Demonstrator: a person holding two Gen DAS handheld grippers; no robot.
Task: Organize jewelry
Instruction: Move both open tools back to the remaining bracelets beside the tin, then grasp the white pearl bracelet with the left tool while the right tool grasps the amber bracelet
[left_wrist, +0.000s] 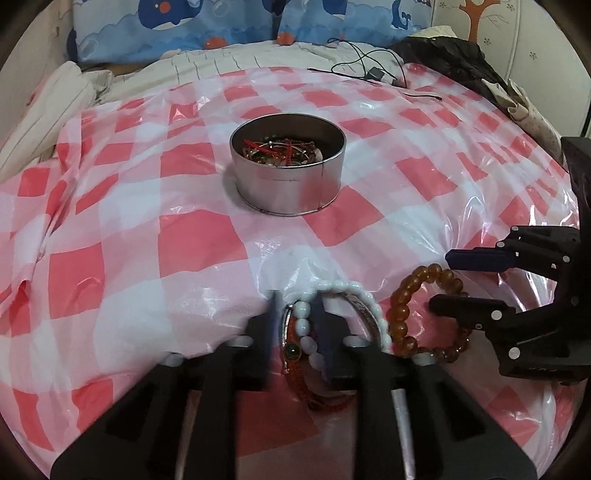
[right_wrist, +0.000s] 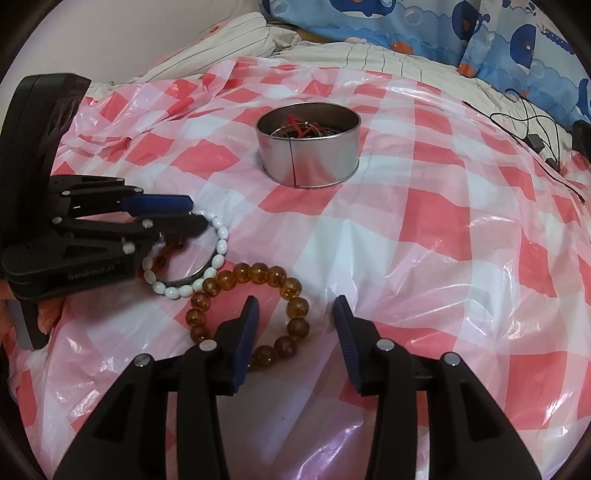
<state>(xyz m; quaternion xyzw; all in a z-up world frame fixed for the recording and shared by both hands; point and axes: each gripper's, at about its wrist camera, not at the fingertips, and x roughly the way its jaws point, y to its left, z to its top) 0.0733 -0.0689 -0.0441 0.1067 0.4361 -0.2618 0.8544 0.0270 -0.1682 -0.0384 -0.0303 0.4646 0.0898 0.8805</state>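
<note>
Round silver metal tin (left_wrist: 288, 184): brushed, dull sheen. Red-and-white checked plastic sheet (left_wrist: 147, 221): glossy, wrinkled. Amber translucent bead bracelet (right_wrist: 258, 275): polished. White oval-bead bracelet (right_wrist: 221, 243): smooth, glossy.

I saw a pink-and-white checked plastic sheet (left_wrist: 122, 206) covering the bed, whale-print pillows (left_wrist: 173, 29) behind it, and black cables (right_wrist: 535, 129) beside a dark garment (left_wrist: 454, 55).

Pale raised lettering on the black body of the left gripper (right_wrist: 192, 212), seen from the right wrist camera, reads roughly "GenRobot AI"; its last characters are unclear. No other text, numbers or labels can be read.
</note>
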